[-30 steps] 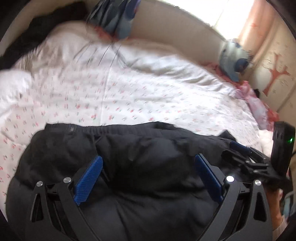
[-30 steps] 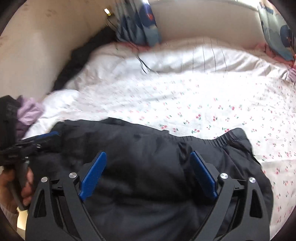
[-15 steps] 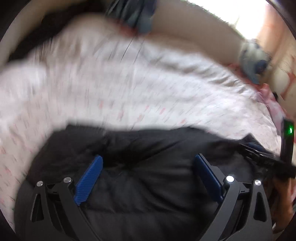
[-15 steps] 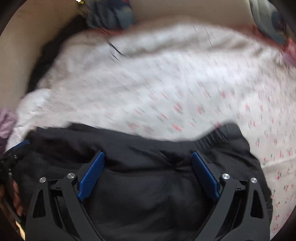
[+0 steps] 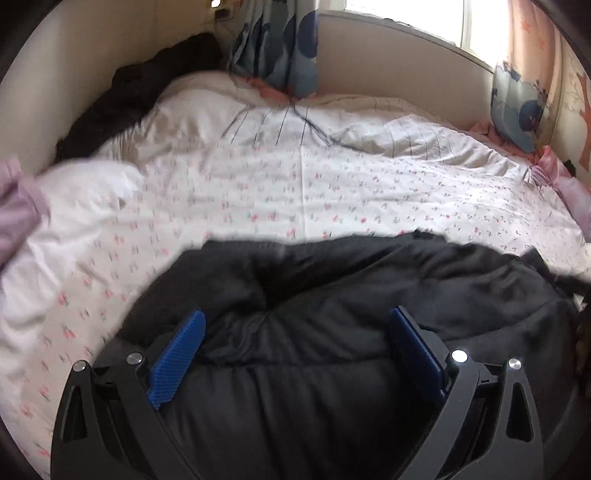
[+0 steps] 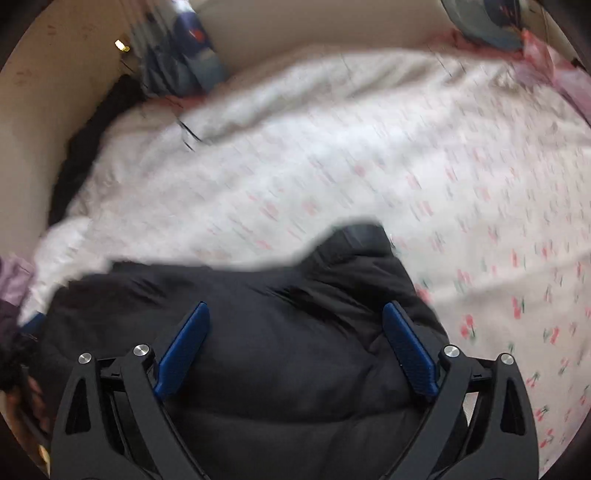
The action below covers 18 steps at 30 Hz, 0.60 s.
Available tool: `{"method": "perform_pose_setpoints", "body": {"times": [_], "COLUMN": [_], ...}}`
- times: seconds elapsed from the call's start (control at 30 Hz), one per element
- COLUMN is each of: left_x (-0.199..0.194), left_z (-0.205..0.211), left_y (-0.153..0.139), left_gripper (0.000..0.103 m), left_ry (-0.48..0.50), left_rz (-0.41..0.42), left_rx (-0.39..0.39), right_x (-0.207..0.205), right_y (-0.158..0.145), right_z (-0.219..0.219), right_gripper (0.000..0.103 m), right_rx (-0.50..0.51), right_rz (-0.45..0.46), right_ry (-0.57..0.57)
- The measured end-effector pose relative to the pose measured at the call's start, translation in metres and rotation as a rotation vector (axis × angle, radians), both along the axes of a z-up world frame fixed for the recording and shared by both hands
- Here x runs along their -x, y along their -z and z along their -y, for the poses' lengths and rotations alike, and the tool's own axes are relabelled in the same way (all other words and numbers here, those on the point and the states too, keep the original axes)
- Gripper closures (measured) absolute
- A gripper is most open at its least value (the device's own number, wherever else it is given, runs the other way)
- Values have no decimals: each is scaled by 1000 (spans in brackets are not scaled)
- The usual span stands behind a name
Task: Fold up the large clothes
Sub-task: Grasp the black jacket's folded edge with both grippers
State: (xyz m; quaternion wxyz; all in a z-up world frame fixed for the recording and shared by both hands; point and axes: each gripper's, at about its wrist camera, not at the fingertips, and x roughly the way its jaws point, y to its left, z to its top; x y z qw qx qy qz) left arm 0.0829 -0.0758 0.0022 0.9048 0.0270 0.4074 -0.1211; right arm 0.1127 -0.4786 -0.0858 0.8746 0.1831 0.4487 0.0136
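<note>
Your left gripper (image 5: pixel 295 343) is spread wide, its blue pads (image 5: pixel 177 360) standing well apart at 7 and 5 o'clock of the left wrist view, with nothing pinched between them. Under and between the fingers lies the black padded garment (image 5: pixel 332 369), puffy and creased, filling the lower half of that view from 8 o'clock round to 3 o'clock; whether the pads touch the cloth you cannot tell.

Your right gripper (image 6: pixel 295 343) is spread just as wide, its pads (image 6: pixel 408 350) apart and holding nothing, above the same black padded garment (image 6: pixel 277 350). In the right wrist view the garment bunches up to a raised edge at 12 o'clock of the gripper and ends toward 3 o'clock, where the sheet shows.

The garment rests on the bed (image 5: pixel 258 192), near its closest edge, on a white sheet printed with small red cherries (image 6: pixel 517 306). Much of the right wrist view is blurred.

Farther out, at 10 o'clock of the left wrist view, a dark heap of clothing (image 5: pixel 136 96) lies against the wall. At 12 o'clock a blue patterned curtain (image 5: pixel 280 44) hangs beside the bright window (image 5: pixel 406 14), and at 2 o'clock a blue cushion (image 5: pixel 517 107) leans in the corner. A lilac cloth (image 5: pixel 14 210) shows at 9 o'clock, at the edge of view.
</note>
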Motion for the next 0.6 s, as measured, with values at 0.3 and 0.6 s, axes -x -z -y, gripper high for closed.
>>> {"method": "perform_pose_setpoints", "body": {"times": [0.3, 0.6], "left_x": [13, 21], "left_z": [2, 4], "left_y": [13, 14], "left_gripper": [8, 8], "left_ry": [-20, -14], "left_rz": [67, 100], "left_rx": [-6, -2], "right_x": [66, 76], "right_y": [-57, -72], "right_z": [-8, -16], "right_gripper": [10, 8], "right_rx": [116, 118], "right_rz": [247, 257], "right_ry": [0, 5]}}
